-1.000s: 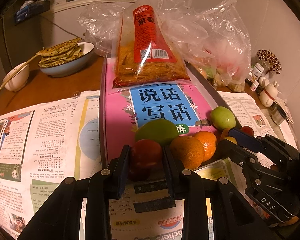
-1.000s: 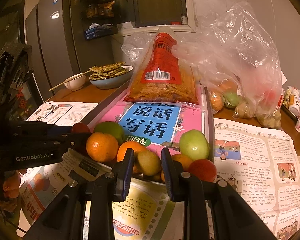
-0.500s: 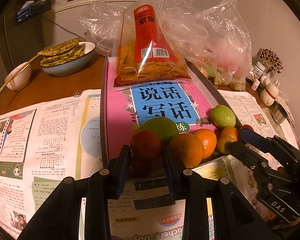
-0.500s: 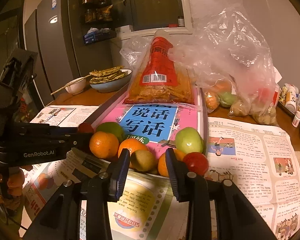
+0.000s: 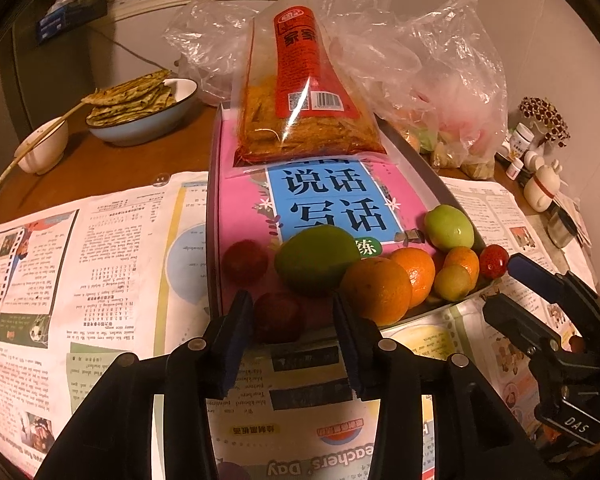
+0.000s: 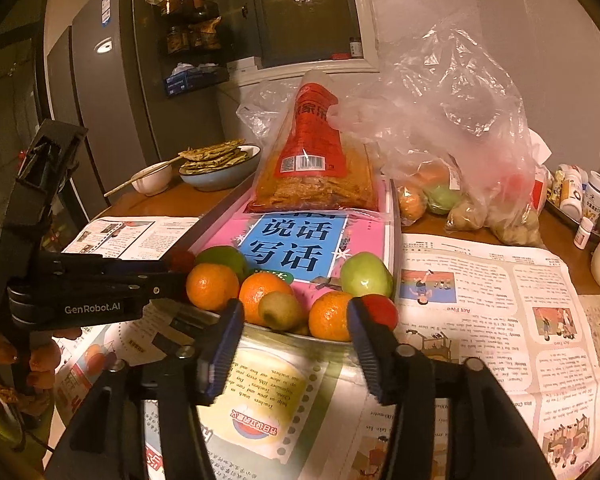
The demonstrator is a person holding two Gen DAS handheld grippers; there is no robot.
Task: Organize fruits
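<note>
A metal tray [image 5: 432, 184] lined with a pink book holds fruit at its near end: a dark red fruit [image 5: 278, 316], a second red one [image 5: 245, 261], a green mango [image 5: 316, 258], oranges [image 5: 376, 290], a kiwi [image 5: 453, 282], a green apple [image 5: 449, 227] and a small red fruit [image 5: 494, 261]. My left gripper [image 5: 293, 312] is open with the dark red fruit between its fingers, apart from the pads. My right gripper [image 6: 295, 320] is open in front of the kiwi [image 6: 280, 311] and an orange [image 6: 330, 316].
A bag of snacks [image 5: 304, 92] lies on the tray's far end. Plastic bags with more fruit [image 6: 460, 168] stand at the right. A bowl of flatbread [image 5: 140, 108] and a small bowl with chopsticks [image 5: 44, 148] sit at the back left. Newspaper [image 5: 80, 264] covers the table.
My left gripper opened, let go of the dark red fruit and drew back a little. My right gripper opened wider and backed away from the kiwi.
</note>
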